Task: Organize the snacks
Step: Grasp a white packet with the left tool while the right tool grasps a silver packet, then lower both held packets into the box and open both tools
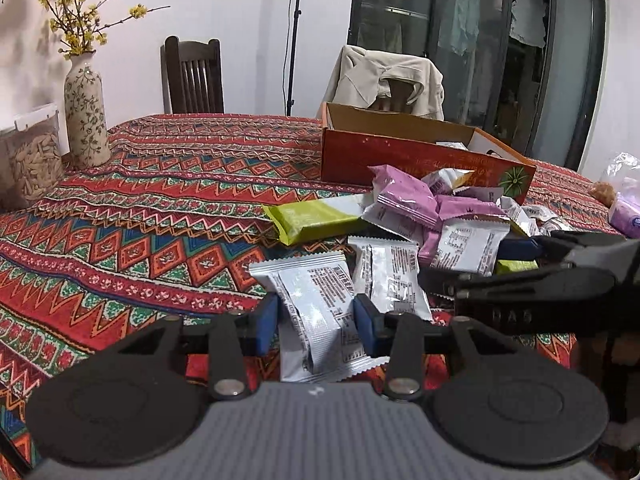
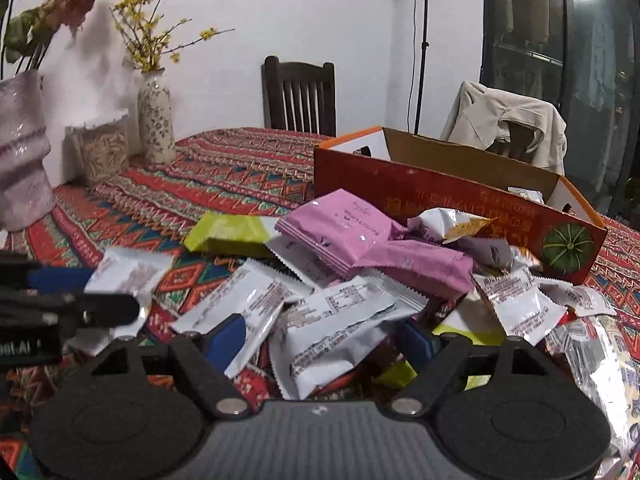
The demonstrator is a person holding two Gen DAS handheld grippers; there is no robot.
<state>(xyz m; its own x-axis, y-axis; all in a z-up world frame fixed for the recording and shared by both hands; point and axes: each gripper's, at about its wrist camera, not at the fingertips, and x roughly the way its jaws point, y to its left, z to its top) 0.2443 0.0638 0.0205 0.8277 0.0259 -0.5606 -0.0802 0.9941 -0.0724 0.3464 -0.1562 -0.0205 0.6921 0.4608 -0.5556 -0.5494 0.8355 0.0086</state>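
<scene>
A pile of snack packets lies on the patterned tablecloth (image 1: 140, 208) in front of an open red cardboard box (image 1: 420, 160); the box also shows in the right wrist view (image 2: 440, 196). My left gripper (image 1: 316, 320) has its blue pads on both sides of a silver packet (image 1: 316, 304) and looks shut on it. My right gripper (image 2: 320, 340) is open around a white packet (image 2: 332, 332) in the pile. Pink packets (image 2: 360, 240) and a green packet (image 2: 228, 234) lie behind. The right gripper also shows in the left wrist view (image 1: 520, 276).
A patterned vase (image 1: 86, 112) with yellow flowers and a clear jar (image 1: 28, 160) stand at the table's far left. A pink vase (image 2: 22, 164) stands at the left. Two chairs (image 1: 194, 76) stand behind the table; one holds a beige jacket (image 1: 384, 76). A plastic bag (image 1: 624, 196) lies at right.
</scene>
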